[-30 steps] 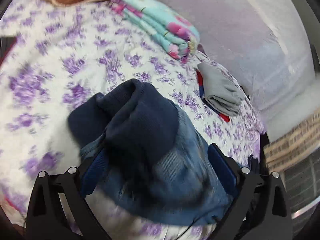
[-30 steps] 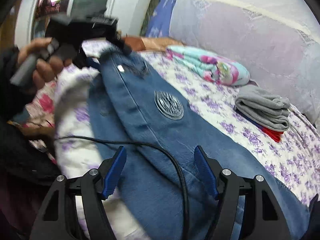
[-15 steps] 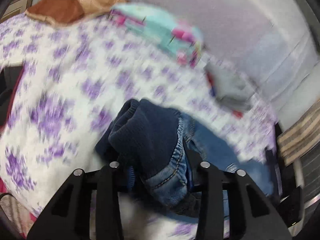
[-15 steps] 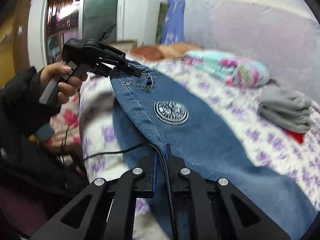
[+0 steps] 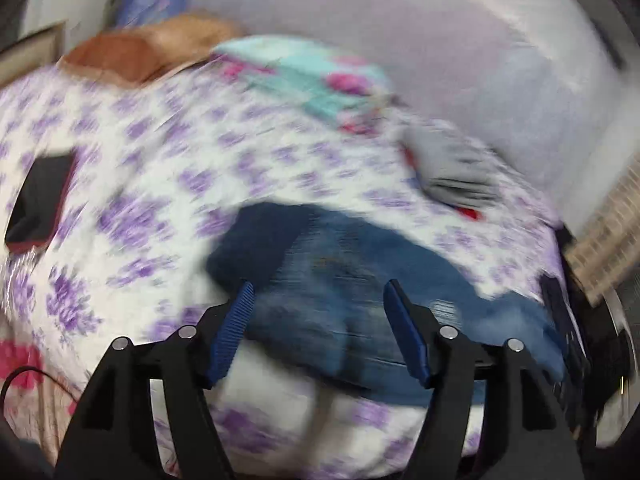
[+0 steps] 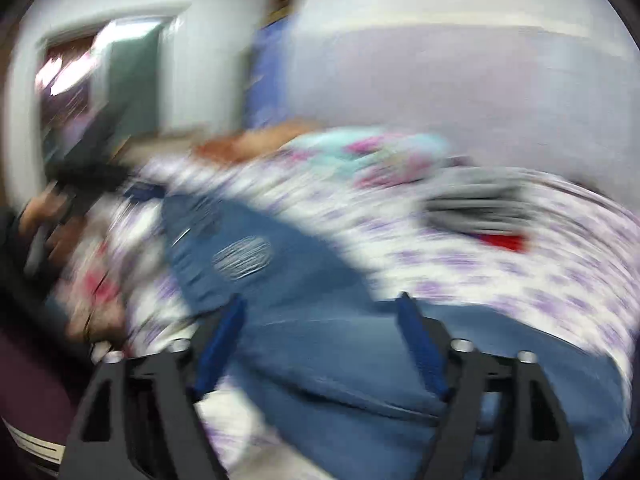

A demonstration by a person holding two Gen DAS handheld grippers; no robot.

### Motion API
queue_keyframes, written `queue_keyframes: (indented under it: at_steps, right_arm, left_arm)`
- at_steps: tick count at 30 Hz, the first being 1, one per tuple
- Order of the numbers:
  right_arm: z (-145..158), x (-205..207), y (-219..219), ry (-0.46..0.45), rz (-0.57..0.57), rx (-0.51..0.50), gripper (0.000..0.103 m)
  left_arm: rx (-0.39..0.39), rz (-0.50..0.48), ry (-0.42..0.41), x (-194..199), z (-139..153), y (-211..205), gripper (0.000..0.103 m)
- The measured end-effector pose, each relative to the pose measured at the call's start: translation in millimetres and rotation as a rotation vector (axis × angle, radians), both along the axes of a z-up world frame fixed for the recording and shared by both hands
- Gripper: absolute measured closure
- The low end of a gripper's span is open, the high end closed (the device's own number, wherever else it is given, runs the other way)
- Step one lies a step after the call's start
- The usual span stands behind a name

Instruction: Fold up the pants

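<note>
Jaws apart, jeans (image 5: 360,280) emblem (image 6: 242,258) unreadable

Black frames, silver screws — ribbed blue fingers (image 5: 234,330) on both.

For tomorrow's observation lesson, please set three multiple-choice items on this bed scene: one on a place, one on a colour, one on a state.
1. Where do the blue denim pants lie?
A. on the purple-flowered white bedsheet
B. on the floor
C. on a chair

2. What colour is the folded garment beyond the pants?
A. yellow
B. grey
C. black

3. How do the jaws of the left gripper and the right gripper stand?
A. both shut
B. only the left open
C. both open

Answers:
1 A, the sheet's flower print shows all round the denim.
2 B, it is a grey bundle with a red edge beneath.
3 C, each wrist view shows a wide gap between the blue pads, which grip no cloth.
</note>
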State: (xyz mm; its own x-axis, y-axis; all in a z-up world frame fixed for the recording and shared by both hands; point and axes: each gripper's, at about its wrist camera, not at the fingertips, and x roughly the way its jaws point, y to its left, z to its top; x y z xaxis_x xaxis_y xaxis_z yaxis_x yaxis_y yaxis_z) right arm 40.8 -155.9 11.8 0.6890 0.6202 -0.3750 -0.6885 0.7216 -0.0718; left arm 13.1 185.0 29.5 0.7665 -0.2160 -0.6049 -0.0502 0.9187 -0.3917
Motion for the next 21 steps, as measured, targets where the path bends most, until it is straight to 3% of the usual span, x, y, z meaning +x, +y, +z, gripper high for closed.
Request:
queue_keyframes:
  at_steps: [1,3,5,6,9,11,14,18,21]
  right_arm:
    - [6,1,-29,-0.004,-0.095,0.068,0.003]
    - [12,2,-73,0.015,-0.249,0.162,0.003]
    - [11,8,-117,0.096,-0.383,0.244,0.003]
    - [9,11,-135,0.136,-0.406,0.290,0.003]
    - [-5,22,-196,0.279,-0.433,0.560,0.003]
    - [-14,37,-218,0.368,-0.471,0.659,0.003]
    - [-35,68,-230,0.534,-0.499,0.714,0.003]
    - [-46,99,-221,0.565,-0.553,0.649,0.003]
    - [-46,118,-217,0.587,-0.587,0.633,0.003]
  left_arm:
    - [0.017,-0.078,-0.034,-5,9,-22,0.034]
    - [0.036,-0.200,-0.057,-4,15,-59,0.031]
    - [0.038,-0.363,-0.052,6,12,-112,0.031]
    - [0.036,-0.405,-0.044,11,7,-128,0.031]
    - [0.048,-0.523,0.016,34,-12,-188,0.031]
    - [0.098,-0.555,0.047,47,-26,-221,0.031]
    - [0.227,-0.576,0.059,48,-38,-260,0.032]
    - [0.455,-0.547,0.044,41,-58,-285,0.032]
    - [0.452,-0.517,0.084,50,-67,-281,0.030]
